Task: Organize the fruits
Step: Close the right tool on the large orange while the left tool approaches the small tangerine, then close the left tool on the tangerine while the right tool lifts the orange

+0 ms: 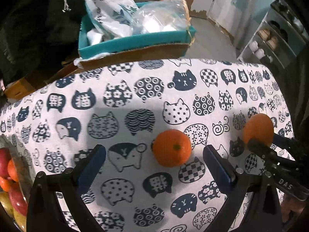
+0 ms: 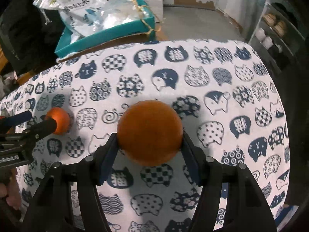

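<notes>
An orange (image 1: 172,147) lies on the cat-print tablecloth (image 1: 135,96), just ahead of and between the tips of my open left gripper (image 1: 154,154), nearer the right finger. A second orange (image 2: 150,132) sits between the fingers of my right gripper (image 2: 149,145), which is shut on it; it also shows in the left wrist view (image 1: 258,128) at the right. The first orange shows in the right wrist view (image 2: 58,120) beside the left gripper's fingers (image 2: 45,126). A clear bowl (image 1: 11,183) with apples and oranges is at the left edge.
A teal box (image 1: 135,40) with plastic bags sits on cardboard beyond the table's far edge. A shelf rack (image 1: 270,42) with jars stands at the right. The tablecloth (image 2: 212,77) stretches wide to the right and far side.
</notes>
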Action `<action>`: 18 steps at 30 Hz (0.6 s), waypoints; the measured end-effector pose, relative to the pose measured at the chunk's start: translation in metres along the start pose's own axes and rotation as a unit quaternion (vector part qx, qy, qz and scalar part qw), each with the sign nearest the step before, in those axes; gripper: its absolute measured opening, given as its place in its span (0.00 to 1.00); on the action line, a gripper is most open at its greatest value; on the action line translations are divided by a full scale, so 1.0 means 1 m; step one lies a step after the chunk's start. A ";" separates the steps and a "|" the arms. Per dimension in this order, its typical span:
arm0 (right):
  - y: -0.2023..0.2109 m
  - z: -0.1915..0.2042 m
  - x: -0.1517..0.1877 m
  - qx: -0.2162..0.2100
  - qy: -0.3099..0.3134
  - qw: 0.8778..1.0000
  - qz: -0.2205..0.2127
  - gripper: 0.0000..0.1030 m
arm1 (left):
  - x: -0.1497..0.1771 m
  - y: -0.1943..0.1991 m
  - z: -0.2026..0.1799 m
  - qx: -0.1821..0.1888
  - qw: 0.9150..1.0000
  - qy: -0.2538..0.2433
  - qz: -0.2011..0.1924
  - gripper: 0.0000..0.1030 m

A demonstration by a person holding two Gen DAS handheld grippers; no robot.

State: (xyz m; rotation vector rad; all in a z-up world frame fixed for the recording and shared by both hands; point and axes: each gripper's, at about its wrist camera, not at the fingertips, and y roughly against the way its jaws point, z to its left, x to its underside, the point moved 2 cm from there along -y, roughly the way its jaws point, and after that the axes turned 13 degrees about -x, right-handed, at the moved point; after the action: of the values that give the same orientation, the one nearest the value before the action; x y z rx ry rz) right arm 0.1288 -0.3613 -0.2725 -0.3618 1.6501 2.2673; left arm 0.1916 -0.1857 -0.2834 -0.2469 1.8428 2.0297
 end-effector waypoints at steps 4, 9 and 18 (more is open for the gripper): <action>0.002 -0.006 0.003 -0.001 -0.007 1.000 -0.001 0.63 | -0.001 -0.009 -0.008 0.004 1.000 0.001 0.008 0.94; 0.005 -0.006 0.003 -0.003 -0.004 1.000 -0.005 0.63 | 0.000 -0.022 -0.013 0.000 1.000 0.000 0.029 0.74; 0.004 -0.001 0.001 -0.003 -0.003 1.000 -0.006 0.63 | 0.004 -0.014 -0.021 0.007 1.000 -0.024 0.012 0.44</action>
State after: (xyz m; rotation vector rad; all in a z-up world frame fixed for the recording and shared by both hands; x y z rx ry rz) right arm 0.1267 -0.3629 -0.2699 -0.3636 1.6339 2.2635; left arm 0.1909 -0.2052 -0.3002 -0.1730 1.8383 2.0206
